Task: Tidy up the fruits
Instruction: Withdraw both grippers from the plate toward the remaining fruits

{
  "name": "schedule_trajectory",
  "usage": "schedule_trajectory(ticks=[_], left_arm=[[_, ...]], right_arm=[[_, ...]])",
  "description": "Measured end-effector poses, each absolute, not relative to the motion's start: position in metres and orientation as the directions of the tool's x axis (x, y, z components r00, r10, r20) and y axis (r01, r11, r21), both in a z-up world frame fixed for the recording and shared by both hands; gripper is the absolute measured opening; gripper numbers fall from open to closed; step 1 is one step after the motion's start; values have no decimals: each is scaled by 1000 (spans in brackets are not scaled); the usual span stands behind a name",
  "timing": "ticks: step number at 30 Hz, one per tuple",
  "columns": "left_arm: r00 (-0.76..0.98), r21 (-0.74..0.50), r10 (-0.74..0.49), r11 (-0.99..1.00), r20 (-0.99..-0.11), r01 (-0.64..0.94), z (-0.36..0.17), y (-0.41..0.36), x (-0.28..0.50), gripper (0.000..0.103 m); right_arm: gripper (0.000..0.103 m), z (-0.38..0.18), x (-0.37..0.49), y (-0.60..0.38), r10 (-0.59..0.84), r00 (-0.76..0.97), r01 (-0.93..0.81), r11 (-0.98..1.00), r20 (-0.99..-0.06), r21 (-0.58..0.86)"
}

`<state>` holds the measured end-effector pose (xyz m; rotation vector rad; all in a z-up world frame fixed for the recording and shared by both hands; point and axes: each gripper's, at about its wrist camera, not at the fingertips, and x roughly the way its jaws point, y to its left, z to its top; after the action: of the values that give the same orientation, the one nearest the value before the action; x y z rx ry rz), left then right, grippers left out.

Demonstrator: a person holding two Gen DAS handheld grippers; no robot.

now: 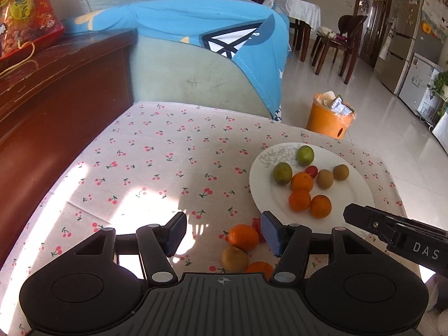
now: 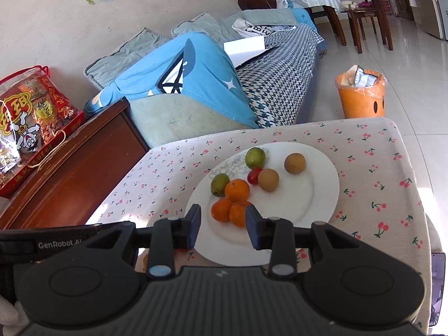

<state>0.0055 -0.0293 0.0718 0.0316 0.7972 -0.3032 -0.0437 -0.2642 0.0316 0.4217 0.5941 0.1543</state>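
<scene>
A white plate (image 1: 256,187) (image 2: 308,198) on the cherry-print tablecloth carries three oranges (image 1: 301,182) (image 2: 237,190), two green fruits (image 1: 282,173) (image 2: 255,157), two kiwis (image 1: 324,178) (image 2: 268,179) and a red tomato (image 1: 311,170) (image 2: 254,175). Left of the plate, loose on the cloth, lie an orange (image 1: 243,236), a kiwi (image 1: 234,258), a second orange (image 1: 259,270) and a small red fruit (image 1: 255,224). My left gripper (image 1: 224,233) hovers open above these, its pads touching none. My right gripper (image 2: 224,226) stands open over the plate's near rim, empty; one of its fingers (image 1: 361,215) shows beside the plate.
A dark wooden cabinet (image 1: 56,98) (image 2: 70,173) with a red snack bag (image 1: 25,14) (image 2: 33,117) stands at the table's left. Behind the table is a sofa under a blue cloth (image 1: 196,28) (image 2: 196,70). An orange waste bin (image 1: 329,120) (image 2: 361,98) sits on the floor.
</scene>
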Motion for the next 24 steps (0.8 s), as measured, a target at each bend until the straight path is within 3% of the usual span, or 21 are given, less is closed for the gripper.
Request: schedule_trajectory(ticks=[13,24], left_arm=[[628,-122,-229,970,-743,209,52,-6,13,58],[610,-135,-243,966,-754,219,42,-3,13,57]], right_arm=[[37,8,-46,-214,394,723,-178,900,-568,398],[41,-5,-42,-187,400,697,-242,912,-595,331]])
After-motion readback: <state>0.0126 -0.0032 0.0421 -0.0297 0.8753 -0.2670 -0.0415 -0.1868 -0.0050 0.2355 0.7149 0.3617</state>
